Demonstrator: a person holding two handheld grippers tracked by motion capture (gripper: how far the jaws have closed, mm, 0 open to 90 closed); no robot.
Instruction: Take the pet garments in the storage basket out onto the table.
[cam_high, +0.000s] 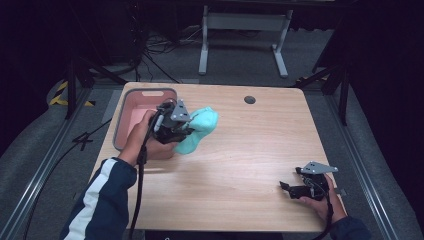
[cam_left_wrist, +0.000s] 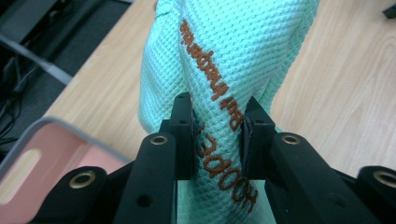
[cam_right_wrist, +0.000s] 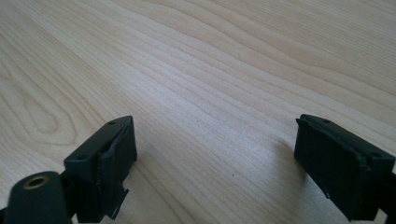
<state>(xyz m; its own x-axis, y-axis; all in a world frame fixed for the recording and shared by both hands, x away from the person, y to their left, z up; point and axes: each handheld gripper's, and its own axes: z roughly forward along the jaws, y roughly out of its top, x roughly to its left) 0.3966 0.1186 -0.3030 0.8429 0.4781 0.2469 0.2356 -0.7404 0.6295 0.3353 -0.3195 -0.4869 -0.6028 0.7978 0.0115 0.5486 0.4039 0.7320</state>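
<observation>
Mint-green cloth (cam_high: 199, 131) hangs from your left gripper (cam_high: 181, 125) in the high view, its lower end touching the tabletop (cam_high: 240, 165) just beside the pink bin (cam_high: 131, 120) at the far left corner. Your right gripper (cam_high: 290, 187) rests near the right end of the near edge, well apart from the cloth. Left gripper view: both pads are clamped tight on a waffle-weave fold with brown embroidered lettering, the bin's rim at lower left. Right gripper view: your jaws stand wide apart over bare wood, holding nothing.
</observation>
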